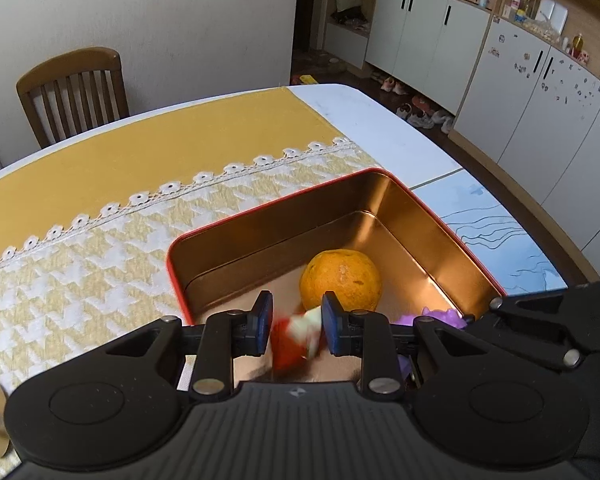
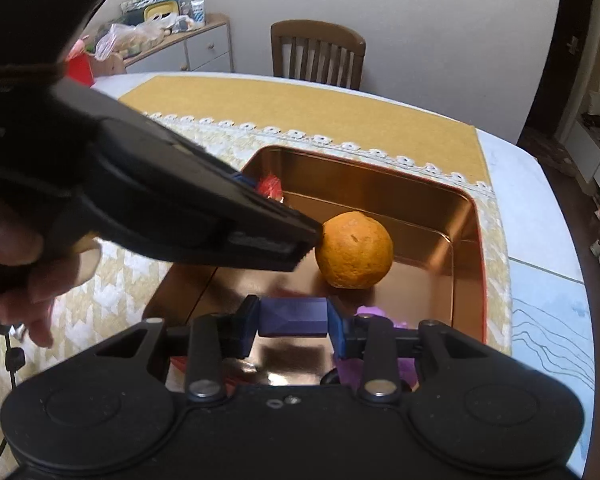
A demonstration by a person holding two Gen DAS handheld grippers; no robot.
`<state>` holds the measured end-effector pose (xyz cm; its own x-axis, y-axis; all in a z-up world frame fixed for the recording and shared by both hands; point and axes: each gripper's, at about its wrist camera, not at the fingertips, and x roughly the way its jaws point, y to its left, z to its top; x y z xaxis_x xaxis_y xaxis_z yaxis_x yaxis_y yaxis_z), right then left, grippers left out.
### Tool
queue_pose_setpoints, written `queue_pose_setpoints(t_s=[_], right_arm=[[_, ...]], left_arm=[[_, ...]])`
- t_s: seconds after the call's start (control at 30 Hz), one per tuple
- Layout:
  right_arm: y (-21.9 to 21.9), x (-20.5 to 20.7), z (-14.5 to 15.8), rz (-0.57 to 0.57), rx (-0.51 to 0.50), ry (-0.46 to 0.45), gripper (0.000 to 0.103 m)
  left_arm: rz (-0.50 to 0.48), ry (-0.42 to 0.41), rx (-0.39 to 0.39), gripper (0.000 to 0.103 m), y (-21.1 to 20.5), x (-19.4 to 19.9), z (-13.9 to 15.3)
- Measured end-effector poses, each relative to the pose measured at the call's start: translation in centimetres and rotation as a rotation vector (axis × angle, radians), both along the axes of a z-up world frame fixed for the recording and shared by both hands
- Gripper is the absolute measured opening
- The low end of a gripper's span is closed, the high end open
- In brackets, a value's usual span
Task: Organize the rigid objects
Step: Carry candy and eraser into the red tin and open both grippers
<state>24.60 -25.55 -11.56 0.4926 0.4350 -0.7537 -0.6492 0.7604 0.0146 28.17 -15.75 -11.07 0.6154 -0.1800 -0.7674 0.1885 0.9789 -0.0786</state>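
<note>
Left gripper [image 1: 294,322] sits low over the rectangular red-rimmed tin box with copper-gold inside [image 1: 416,216]. Between its blue pads [image 1: 263,320] is a blurred red and white small object [image 1: 296,336]; the blur suggests it is dropping or just let go, and I cannot tell whether the pads touch it. To do this step well: keep the fingers low over the tin floor, open fully so the piece falls flat, and lift straight up without clipping the tin wall or the round orange fruit [image 1: 341,280] just beyond the fingertips.

Right gripper [image 2: 293,316] is clamped on a dark blue faceted block [image 2: 293,317], held above the near part of the same tin [image 2: 466,240]. It is likely next in line; best to wait until the left tool clears, since the left body crosses right in front of it.

In the tin: the orange [image 2: 354,250] rests on the floor around mid-tin, dull rind with small marks. A purple frilly item [image 1: 444,316] lies near the right wall, partly hidden. The tin stands on a yellow and white woven table runner with lace trim [image 1: 100,240].
</note>
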Motion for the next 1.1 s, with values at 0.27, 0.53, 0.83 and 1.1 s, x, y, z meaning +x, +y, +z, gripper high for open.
queue_pose_setpoints(t_s=[0.27,0.53,0.83,1.1], right_arm=[[0.1,0.5,-1.2,0.014,-0.026,0.021,0.035],[-1.4,0.5,-1.3,-0.016,0.024,0.046,0.037],[-2.9,-0.1,0.0,-0.064,0.097,0.059,0.046],[-3.0,-1.4,1.6,-0.087,0.109,0.018,0.058]], left_arm=[[-0.002,-0.023,-0.026,0.026,-0.7,1.4,0.2],[0.025,-0.021,-0.038,0.026,-0.4,1.4,0.1],[0.043,-0.008,-0.022,0.026,-0.1,0.4,0.2],[0.040,-0.043,-0.017,0.026,0.4,-1.5,1.5]])
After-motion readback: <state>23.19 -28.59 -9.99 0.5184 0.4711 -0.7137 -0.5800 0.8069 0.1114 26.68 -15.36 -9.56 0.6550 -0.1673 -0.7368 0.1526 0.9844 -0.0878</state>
